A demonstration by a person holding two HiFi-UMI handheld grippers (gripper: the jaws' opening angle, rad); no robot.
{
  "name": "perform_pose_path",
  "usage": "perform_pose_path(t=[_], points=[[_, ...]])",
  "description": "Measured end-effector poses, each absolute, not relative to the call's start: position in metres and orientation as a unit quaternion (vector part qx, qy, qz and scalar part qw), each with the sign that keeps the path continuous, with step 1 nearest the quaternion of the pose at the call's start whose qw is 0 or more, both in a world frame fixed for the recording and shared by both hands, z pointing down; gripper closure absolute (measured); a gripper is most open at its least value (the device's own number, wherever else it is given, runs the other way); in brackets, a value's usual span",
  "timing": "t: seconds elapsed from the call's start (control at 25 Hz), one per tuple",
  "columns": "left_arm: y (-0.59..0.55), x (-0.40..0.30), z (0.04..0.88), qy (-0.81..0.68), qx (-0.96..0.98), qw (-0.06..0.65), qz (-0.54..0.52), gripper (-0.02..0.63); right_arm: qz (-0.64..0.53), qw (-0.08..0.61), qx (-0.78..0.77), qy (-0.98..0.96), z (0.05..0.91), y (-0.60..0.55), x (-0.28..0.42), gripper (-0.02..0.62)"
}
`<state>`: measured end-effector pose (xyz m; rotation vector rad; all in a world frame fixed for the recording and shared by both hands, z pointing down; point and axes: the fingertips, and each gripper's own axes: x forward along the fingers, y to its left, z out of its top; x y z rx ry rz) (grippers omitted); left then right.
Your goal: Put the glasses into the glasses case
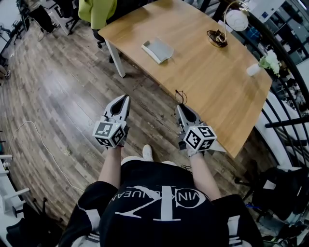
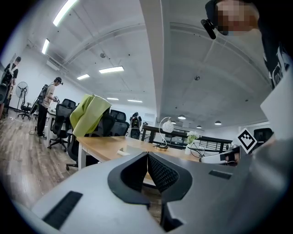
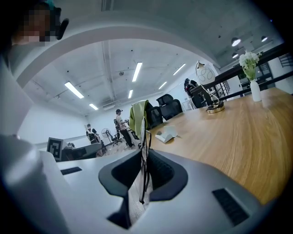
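Note:
In the head view both grippers hang over the wooden floor, short of the table's near edge. My right gripper is shut on the glasses, whose thin dark frame and pale lens stick up from between the jaws. My left gripper is shut with nothing in it. The grey glasses case lies open on the wooden table, far ahead of both grippers.
A desk lamp with a round base and a white vase of flowers stand at the table's far right. An office chair draped in a yellow-green jacket sits at the far end. A black railing runs along the right.

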<state>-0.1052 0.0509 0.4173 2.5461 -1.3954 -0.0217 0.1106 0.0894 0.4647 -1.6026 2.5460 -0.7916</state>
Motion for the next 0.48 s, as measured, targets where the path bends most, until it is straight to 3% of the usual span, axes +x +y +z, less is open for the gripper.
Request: perform_pose_path(t=[0.48], points=[[0.019, -0.121, 0.431, -0.455, 0.883, 0.117, -0.003, 0.588, -0.253, 0.013, -0.527, 0.811, 0.468, 0.056, 0.095, 0.538]])
